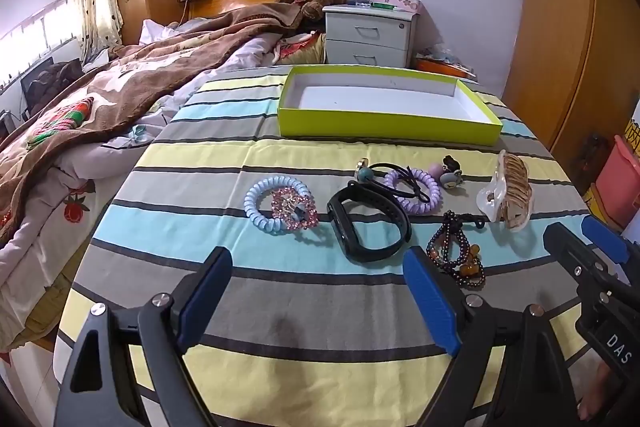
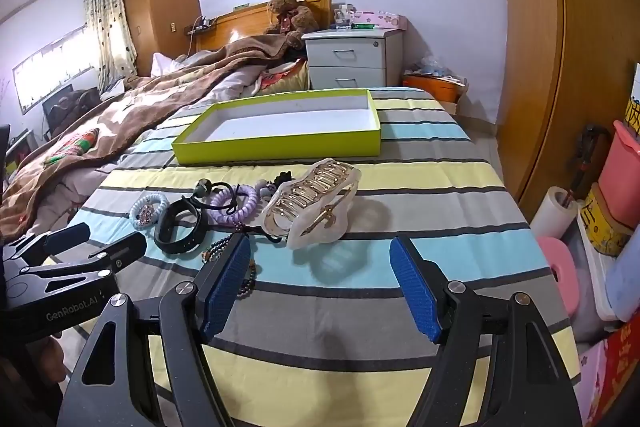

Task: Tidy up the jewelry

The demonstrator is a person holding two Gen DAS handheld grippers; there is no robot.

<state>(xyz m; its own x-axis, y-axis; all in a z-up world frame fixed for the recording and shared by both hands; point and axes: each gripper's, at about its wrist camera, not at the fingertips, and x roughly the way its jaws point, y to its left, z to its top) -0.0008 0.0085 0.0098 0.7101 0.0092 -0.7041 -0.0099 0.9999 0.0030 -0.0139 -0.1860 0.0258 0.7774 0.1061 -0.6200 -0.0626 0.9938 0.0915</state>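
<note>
Striped cloth point(image 1: 320, 307) covers table. Tray point(image 1: 384, 107) at 12 o'clock, far side of cloth. Row of items nearer than tray: coil tie point(image 1: 260, 205) at 9 o'clock end, brooch point(image 1: 296, 211) overlapping it; wristband point(image 1: 368, 223) centre; second coil tie point(image 1: 416, 191) just behind wristband; hair claw point(image 1: 508, 191) at 3 o'clock end. Bead bracelet point(image 1: 456, 251) at 6 o'clock of row, nearest camera. Bed point(image 1: 100, 115) at 9 o'clock of table; nightstand point(image 1: 370, 35) behind tray.

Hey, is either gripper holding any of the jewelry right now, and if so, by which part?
Nothing is held. The left gripper and right gripper are both open above the striped cloth, short of the jewelry.
</note>
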